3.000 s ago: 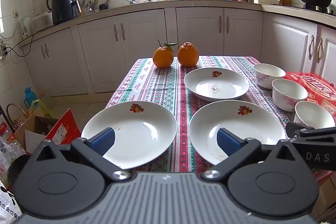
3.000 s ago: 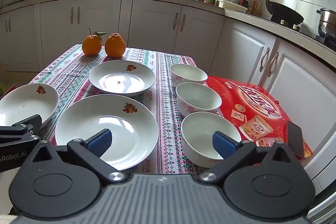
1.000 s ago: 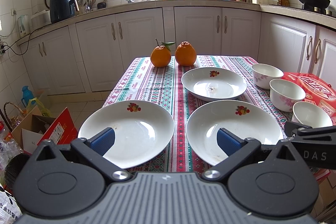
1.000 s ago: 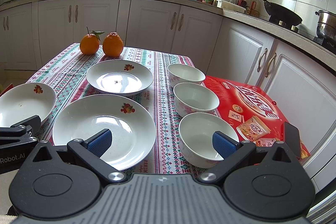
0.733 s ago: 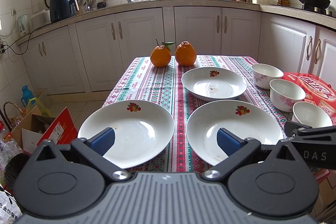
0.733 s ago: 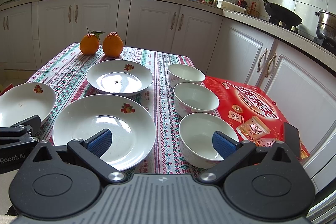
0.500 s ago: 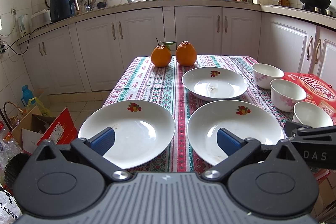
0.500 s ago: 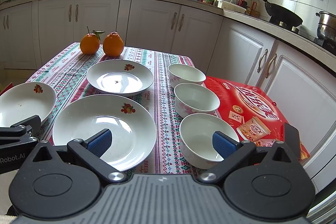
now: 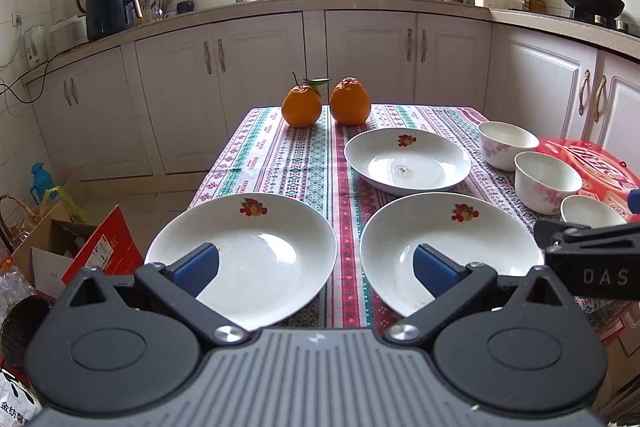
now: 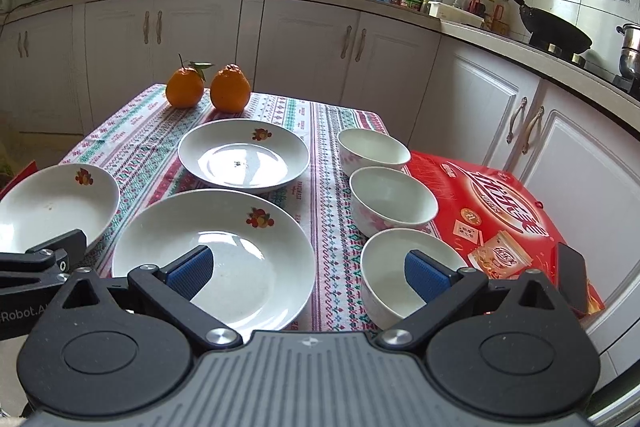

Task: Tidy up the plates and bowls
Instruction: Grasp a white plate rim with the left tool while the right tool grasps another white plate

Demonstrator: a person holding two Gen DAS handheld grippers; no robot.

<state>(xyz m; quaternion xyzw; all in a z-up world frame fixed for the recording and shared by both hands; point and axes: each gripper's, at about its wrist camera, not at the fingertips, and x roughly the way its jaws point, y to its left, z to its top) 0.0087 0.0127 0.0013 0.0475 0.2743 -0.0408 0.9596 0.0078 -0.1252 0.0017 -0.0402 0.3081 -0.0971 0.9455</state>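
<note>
Three white plates lie on the patterned tablecloth: a near left plate [image 9: 248,247], a near middle plate [image 9: 448,243] and a far plate [image 9: 408,161]. Three white bowls stand in a row on the right: far [image 10: 372,149], middle [image 10: 392,199] and near [image 10: 404,267]. My left gripper [image 9: 316,267] is open and empty, held at the front table edge between the two near plates. My right gripper [image 10: 306,269] is open and empty, between the near middle plate [image 10: 212,251] and the near bowl.
Two oranges [image 9: 326,105] sit at the table's far end. A red box [image 10: 500,211] with a dark phone [image 10: 572,277] lies right of the bowls. White cabinets stand behind the table. Cardboard boxes [image 9: 64,251] sit on the floor at left.
Both grippers have edged slightly forward and stay open; the dishes have not moved.
</note>
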